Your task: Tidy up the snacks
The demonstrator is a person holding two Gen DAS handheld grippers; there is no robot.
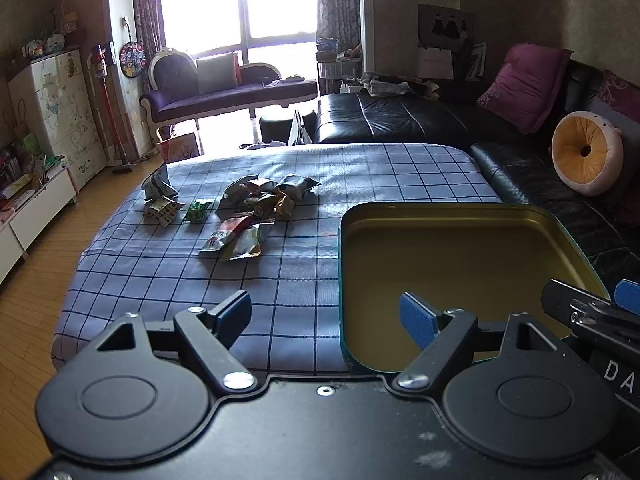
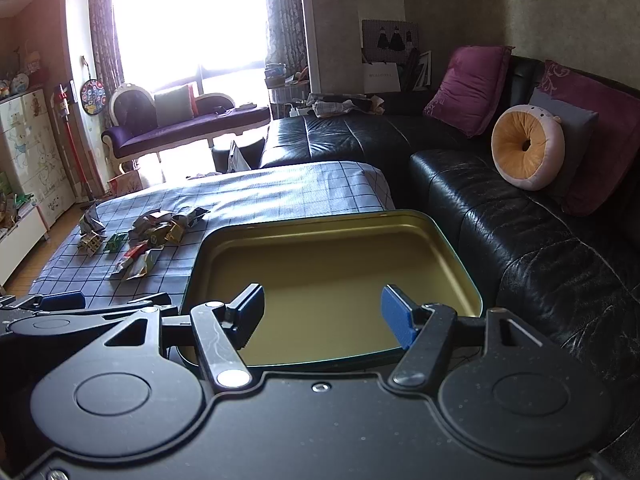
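A pile of several snack packets lies on the blue checked tablecloth, toward its far left. An empty tin with a gold inside and green rim sits at the near right of the table. My left gripper is open, its left finger over the cloth and its right finger over the tin's near left corner. My right gripper is open above the near part of the tin, nothing between its fingers. In the left wrist view the right gripper's finger shows at the far right edge.
A black leather sofa wraps around the table's right and far sides, with purple cushions and a round doughnut cushion. A purple chaise stands by the window. Cabinets line the left wall over wooden floor.
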